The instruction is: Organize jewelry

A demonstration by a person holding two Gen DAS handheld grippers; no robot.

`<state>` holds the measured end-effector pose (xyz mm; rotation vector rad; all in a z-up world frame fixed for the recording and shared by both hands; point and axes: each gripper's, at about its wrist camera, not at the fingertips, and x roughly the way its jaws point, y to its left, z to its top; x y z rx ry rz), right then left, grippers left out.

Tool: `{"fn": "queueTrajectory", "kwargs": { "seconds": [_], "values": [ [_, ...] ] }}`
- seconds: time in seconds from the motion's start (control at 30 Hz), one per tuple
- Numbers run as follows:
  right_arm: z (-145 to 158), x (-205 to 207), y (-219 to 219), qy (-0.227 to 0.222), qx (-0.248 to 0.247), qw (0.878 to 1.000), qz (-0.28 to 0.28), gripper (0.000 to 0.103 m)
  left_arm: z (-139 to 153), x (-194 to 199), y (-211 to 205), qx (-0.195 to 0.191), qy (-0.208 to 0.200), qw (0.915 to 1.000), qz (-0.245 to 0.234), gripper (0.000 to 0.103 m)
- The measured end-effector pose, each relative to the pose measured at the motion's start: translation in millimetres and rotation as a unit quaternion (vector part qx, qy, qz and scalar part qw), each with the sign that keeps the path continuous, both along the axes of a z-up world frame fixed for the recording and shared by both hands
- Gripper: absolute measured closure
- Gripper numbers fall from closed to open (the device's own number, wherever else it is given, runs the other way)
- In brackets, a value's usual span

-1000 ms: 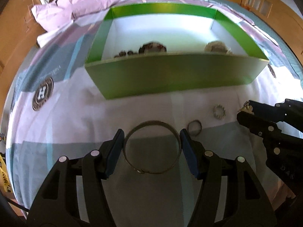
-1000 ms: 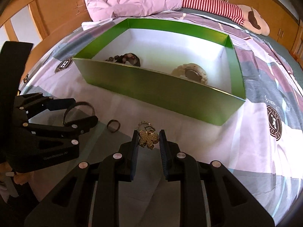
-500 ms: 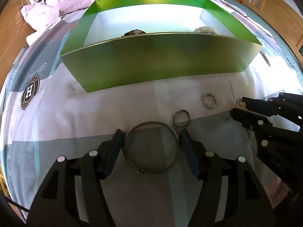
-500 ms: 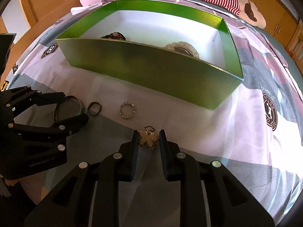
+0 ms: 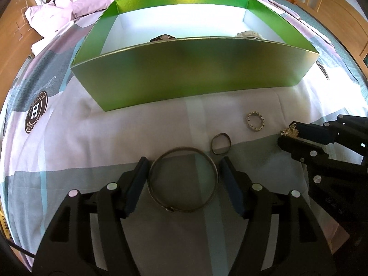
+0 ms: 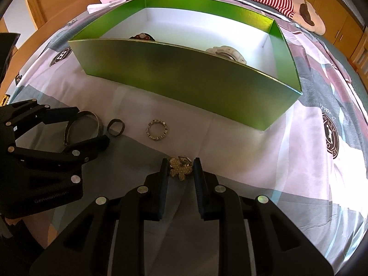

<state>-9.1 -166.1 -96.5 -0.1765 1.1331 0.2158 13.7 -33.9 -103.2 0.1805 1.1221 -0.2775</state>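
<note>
My left gripper is shut on a large metal bangle, held between its blue pads just above the bedsheet; it also shows in the right wrist view. My right gripper is shut on a gold flower brooch, whose tip shows in the left wrist view. A small dark ring and a studded ring lie on the sheet between the grippers. The green box stands behind them, holding a beaded bracelet and a pale bracelet.
The patterned bedsheet covers the bed. A pink pillow and a striped plush toy lie behind the box. Wooden bed frame and cabinets surround the bed.
Both grippers have drawn back from the box and lowered, keeping their hold on the bangle and brooch. The studded ring came into view between them.
</note>
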Motion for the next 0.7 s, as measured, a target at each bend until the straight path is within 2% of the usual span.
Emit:
{"fn": "queueTrajectory", "kwargs": {
  "seconds": [0.7],
  "values": [
    [-2,-1,-9,0.001,-0.004,1.000,-0.015,0.079,0,-2,-3,-0.003,0.001,1.0000,-0.006,0.037]
  ]
}}
